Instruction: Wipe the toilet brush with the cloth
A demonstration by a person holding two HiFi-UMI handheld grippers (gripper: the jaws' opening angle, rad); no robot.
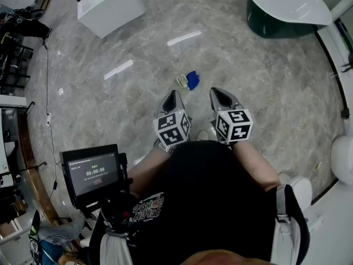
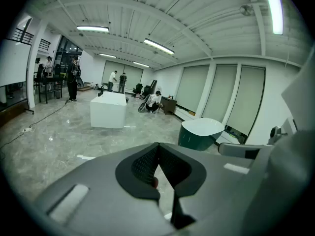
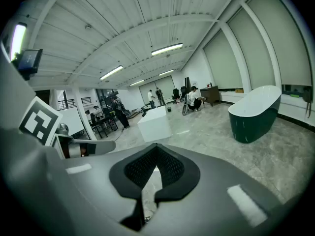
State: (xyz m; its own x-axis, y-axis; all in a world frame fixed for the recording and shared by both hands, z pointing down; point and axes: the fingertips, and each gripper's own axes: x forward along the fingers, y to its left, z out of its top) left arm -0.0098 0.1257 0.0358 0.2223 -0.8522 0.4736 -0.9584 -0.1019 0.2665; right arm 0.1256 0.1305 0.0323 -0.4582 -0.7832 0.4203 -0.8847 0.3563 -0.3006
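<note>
The person stands on a grey veined marble floor (image 1: pixel 110 104) and holds both tools out in front of the body, side by side and tilted a little downward. The left gripper (image 1: pixel 172 95) has its fingers (image 2: pixel 142 163) pressed together at the tip with nothing between them. The right gripper (image 1: pixel 220 93) is the same: its ribbed black fingers (image 3: pixel 140 168) meet at the point and pinch nothing.

The crumpled blue cloth (image 1: pixel 192 80) lies on the floor just ahead of the two tips, between their lines, apart from both. A small pale object (image 1: pixel 181 81) touches its left side. It is too small to tell whether this is the brush. Neither gripper view shows the cloth, since the grey tool bodies block the near floor.

Farther off stand a white rectangular block (image 1: pixel 107 4) at upper left and a dark green bathtub with a white rim (image 1: pixel 276 15) at upper right, its far end cut off by the frame. A black screen on a stand (image 1: pixel 91 173) sits by the person's left hip. The person's dark torso hides the floor beneath.
</note>
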